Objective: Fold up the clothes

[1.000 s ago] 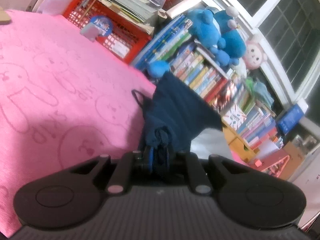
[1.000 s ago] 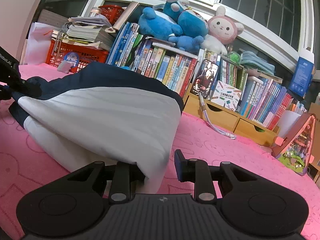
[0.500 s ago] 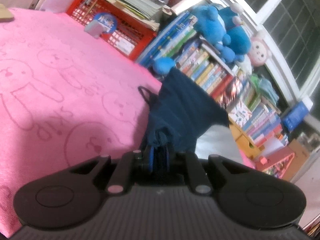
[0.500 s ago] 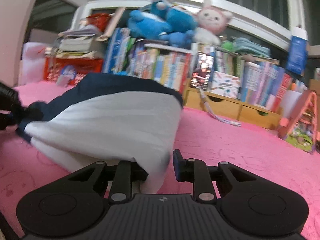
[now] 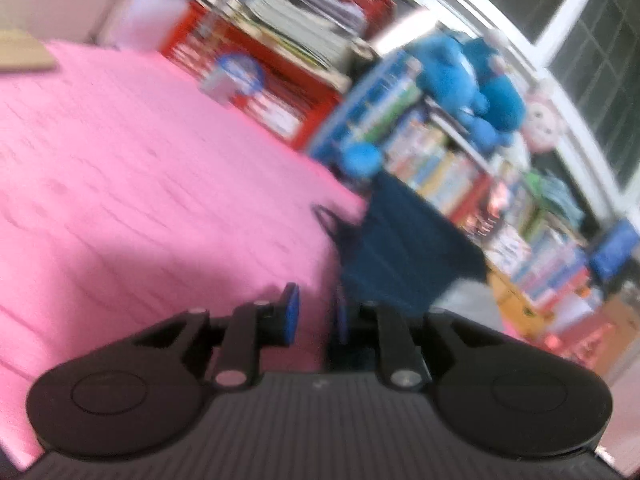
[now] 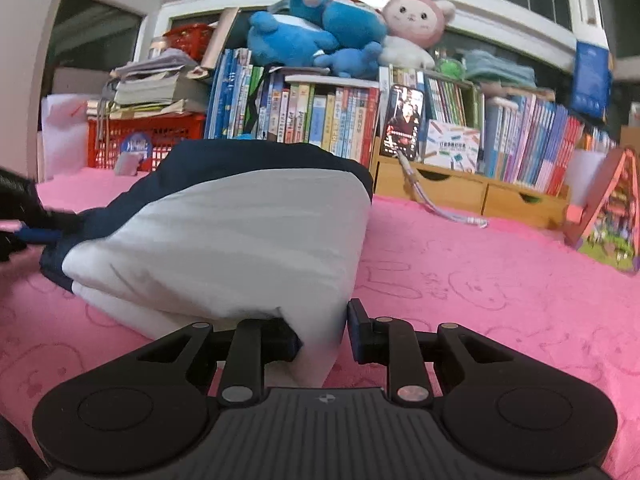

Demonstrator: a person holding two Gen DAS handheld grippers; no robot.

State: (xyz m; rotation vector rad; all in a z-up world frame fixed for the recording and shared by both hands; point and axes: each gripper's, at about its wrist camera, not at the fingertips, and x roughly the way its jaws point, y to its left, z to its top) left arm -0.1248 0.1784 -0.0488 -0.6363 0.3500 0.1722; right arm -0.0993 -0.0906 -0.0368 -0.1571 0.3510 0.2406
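Bookshelf [image 5: 460, 160] and toys motion-blurred, left view

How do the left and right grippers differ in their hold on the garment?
Left gripper: jaws have just been opening, now apart, nothing pinched; right gripper: shut on the garment at its white fabric. Left gripper faces the navy end; right gripper the white end. Both sit at the garment.

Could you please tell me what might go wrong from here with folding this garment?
1. The left gripper jaws have just been opening, and only the pink blanket shows between them. The garment's navy end sits beside one jaw and may slump, spoiling the fold.
2. The right gripper seems to pinch only a white corner, which could slip out if pulled.
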